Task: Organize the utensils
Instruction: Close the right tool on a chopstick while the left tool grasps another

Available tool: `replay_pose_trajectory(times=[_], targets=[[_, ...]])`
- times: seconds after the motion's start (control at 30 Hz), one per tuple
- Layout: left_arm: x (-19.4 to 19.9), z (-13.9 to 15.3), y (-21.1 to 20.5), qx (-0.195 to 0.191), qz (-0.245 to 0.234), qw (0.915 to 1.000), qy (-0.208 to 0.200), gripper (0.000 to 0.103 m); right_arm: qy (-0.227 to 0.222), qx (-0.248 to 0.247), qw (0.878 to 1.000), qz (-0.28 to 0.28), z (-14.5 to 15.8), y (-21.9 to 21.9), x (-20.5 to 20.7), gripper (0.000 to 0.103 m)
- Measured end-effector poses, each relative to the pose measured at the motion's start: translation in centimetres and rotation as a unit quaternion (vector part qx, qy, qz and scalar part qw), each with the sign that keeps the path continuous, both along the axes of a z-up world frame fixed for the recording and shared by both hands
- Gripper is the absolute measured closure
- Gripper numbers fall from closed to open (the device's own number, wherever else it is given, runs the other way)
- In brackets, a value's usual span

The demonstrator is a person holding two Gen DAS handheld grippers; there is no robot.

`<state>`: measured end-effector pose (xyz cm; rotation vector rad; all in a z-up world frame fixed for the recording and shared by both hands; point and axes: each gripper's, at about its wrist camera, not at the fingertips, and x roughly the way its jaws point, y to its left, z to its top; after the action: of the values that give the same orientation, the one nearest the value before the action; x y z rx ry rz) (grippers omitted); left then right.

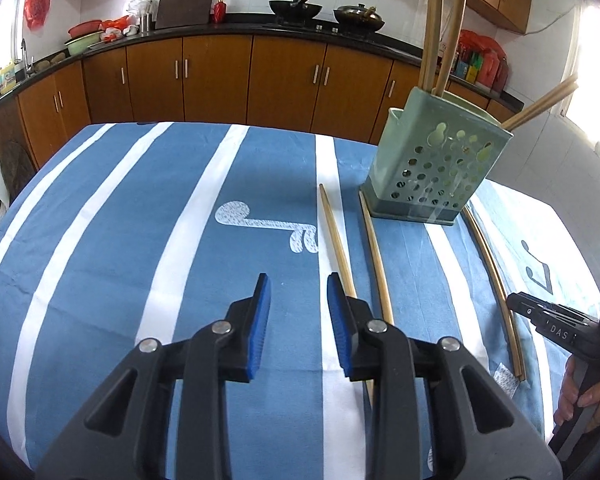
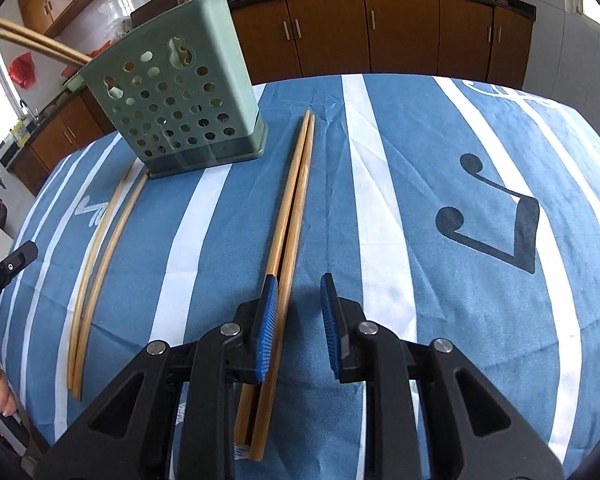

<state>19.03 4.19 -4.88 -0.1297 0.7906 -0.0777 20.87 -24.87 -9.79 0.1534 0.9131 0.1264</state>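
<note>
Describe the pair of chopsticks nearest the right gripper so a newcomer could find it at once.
Start at the green perforated holder on the blue striped tablecloth. To its right in the right wrist view, a straight touching pair of chopsticks runs toward the camera. Unlike the two loose chopsticks on the holder's other side, this pair lies partly under the right gripper.

left gripper (image 1: 296,284) jaws apart, right gripper (image 2: 300,284) jaws apart

Open left tool (image 1: 296,286) above striped cloth (image 1: 140,240), chopsticks (image 1: 337,236) beside green holder (image 1: 432,168).

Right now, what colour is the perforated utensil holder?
Pale green, utensil holder, clearest in the right wrist view.
</note>
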Motion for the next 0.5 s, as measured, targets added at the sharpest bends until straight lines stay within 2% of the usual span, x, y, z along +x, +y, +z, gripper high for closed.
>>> replay_pose_trajectory(times=[0.07, 0.13, 0.23, 0.4, 0.5], targets=[[0.1, -0.1, -0.1, 0.000, -0.002, 1.0000, 0.002, 0.073, -0.004, -0.010, 1.000, 0.002, 0.0, 0.2, 0.0, 0.080], [0.1, -0.2, -0.2, -0.001, -0.003, 1.0000, 0.005, 0.073, -0.003, -0.032, 0.999, -0.001, -0.2, 0.3, 0.1, 0.091], [0.2, -0.5, -0.4, -0.003, -0.007, 0.9999, 0.010, 0.073, -0.006, -0.044, 0.999, -0.011, -0.3, -0.5, 0.2, 0.095], [0.5, -1.2, -1.2, -0.012, -0.019, 0.9994, 0.024, 0.073, -0.005, -0.041, 0.997, -0.066, -0.4, -3.2, 0.3, 0.095], [0.8, -1.7, -2.1, -0.013, -0.029, 0.9989, 0.033, 0.074, -0.004, -0.027, 0.997, -0.075, -0.4, -4.3, 0.2, 0.095]])
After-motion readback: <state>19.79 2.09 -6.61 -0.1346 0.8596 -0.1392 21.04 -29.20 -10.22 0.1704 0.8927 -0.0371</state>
